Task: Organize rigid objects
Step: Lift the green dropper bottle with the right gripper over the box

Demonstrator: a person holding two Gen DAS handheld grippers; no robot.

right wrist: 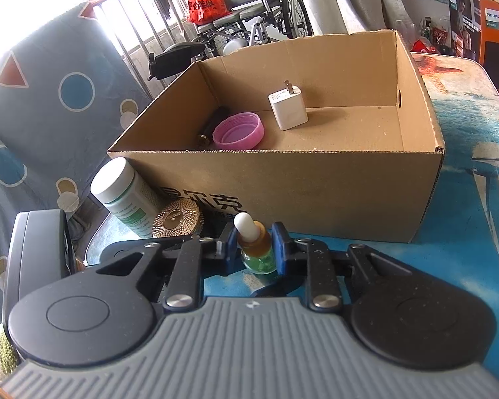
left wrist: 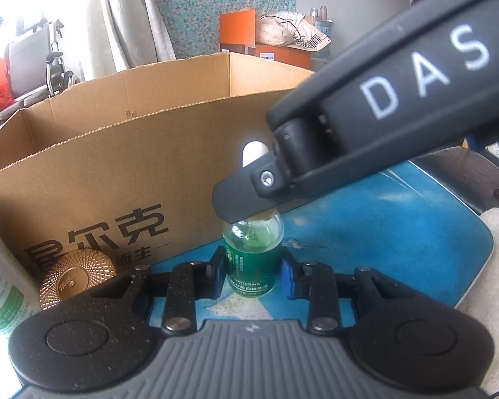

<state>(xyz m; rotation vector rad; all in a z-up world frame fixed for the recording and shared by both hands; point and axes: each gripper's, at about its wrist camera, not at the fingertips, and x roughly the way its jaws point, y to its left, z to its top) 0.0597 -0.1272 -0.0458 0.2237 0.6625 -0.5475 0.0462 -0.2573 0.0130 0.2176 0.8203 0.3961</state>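
Dropper bottle (left wrist: 253,259): small slick glass, probably light, breakable; left gripper (left wrist: 253,277) clamped low on body, right gripper (right wrist: 254,244) pinching neck near cardboard box (right wrist: 316,193).

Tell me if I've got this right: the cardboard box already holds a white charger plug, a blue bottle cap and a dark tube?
Nearly. The cap in the cardboard box is pink, not blue; the right wrist view shows it lying open side up beside the dark tube. The white charger plug is indeed there.
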